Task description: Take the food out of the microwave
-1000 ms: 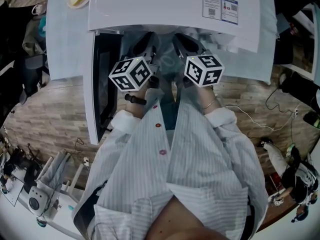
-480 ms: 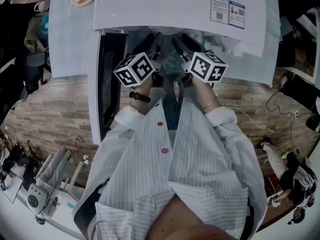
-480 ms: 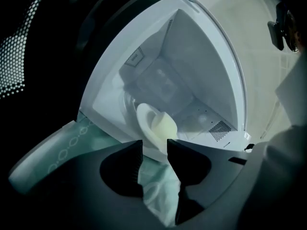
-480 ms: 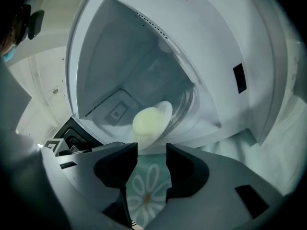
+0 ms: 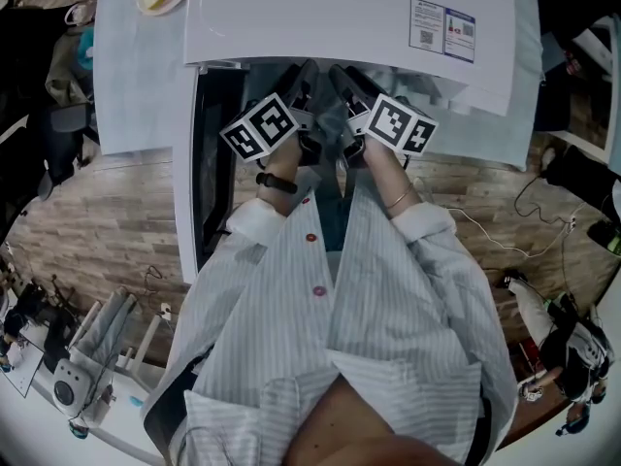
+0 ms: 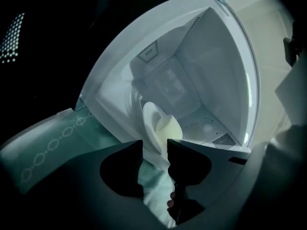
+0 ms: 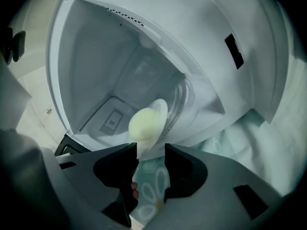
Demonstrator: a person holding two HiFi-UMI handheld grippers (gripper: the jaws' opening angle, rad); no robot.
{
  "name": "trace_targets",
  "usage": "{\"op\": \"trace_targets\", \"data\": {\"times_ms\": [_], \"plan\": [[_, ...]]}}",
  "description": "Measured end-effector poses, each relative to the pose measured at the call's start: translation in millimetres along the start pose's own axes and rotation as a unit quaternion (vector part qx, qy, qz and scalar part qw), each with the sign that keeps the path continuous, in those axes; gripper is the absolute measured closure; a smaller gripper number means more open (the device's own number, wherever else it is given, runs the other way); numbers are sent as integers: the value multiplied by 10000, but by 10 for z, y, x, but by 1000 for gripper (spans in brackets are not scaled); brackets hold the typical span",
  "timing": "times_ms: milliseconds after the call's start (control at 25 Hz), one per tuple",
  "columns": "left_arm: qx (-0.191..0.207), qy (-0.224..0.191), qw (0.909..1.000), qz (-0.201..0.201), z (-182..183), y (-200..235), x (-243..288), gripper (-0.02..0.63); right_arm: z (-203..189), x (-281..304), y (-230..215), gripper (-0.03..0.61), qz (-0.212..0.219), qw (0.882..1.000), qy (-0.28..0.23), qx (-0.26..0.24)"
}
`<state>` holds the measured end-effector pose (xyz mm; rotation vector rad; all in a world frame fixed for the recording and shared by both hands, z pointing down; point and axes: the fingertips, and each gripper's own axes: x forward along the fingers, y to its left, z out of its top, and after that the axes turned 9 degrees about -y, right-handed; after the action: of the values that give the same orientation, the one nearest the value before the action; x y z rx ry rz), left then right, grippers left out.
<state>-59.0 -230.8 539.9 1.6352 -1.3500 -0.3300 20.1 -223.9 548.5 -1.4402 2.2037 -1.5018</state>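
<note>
both hand-held grippers sit further forward and closer together than a second ago, pushed deeper into the mouth of the white box-shaped microwave point(image 5: 340, 13), whose dark-windowed door point(image 5: 206, 153) stands swung open at the left. the left hand-held gripper point(image 6: 155, 145) has its jaws drawn in on the near rim of the round white plate point(image 6: 151, 121), and the narrow gap is filled by the plate's edge. the right hand-held gripper point(image 7: 151, 150) pinches another part of that rim in the same way. the pale yellow rounded lump of food point(image 7: 144, 123) rests on the plate, inside the cavity. by my reading the door-opening and the reach are done and the grasp looks made. what remains is drawing the plate out and setting it on the white surface point(image 5: 126, 85).
</note>
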Motion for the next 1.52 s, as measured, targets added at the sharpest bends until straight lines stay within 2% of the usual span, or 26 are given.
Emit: {"op": "trace_targets", "data": {"times_ms": [160, 560, 720, 840, 1120, 1320, 1520], "plan": [[-100, 104, 9999, -1, -12, 2, 42, 462, 1, 28, -5, 379, -46, 9996, -44, 273], [-258, 257, 9993, 112, -22, 39, 34, 463, -17, 45, -20, 434, -154, 9978, -58, 636], [-310, 222, 9991, 167, -22, 63, 19, 476, -55, 109, 46, 456, -59, 9975, 9, 708], [-503, 201, 9984, 173, -18, 80, 28, 491, -72, 140, 74, 463, 29, 9970, 47, 766], [-798, 115, 9966, 155, -15, 106, 22, 498, -104, 118, 90, 505, 228, 9928, 160, 1161], [-1031, 155, 9945, 103, -44, 91, 38, 519, -76, 86, 52, 512, 292, 9895, 172, 1402], [-1059, 116, 9943, 64, -83, 33, 43, 543, -47, 45, 24, 514, 331, 9890, 172, 1428]]}}
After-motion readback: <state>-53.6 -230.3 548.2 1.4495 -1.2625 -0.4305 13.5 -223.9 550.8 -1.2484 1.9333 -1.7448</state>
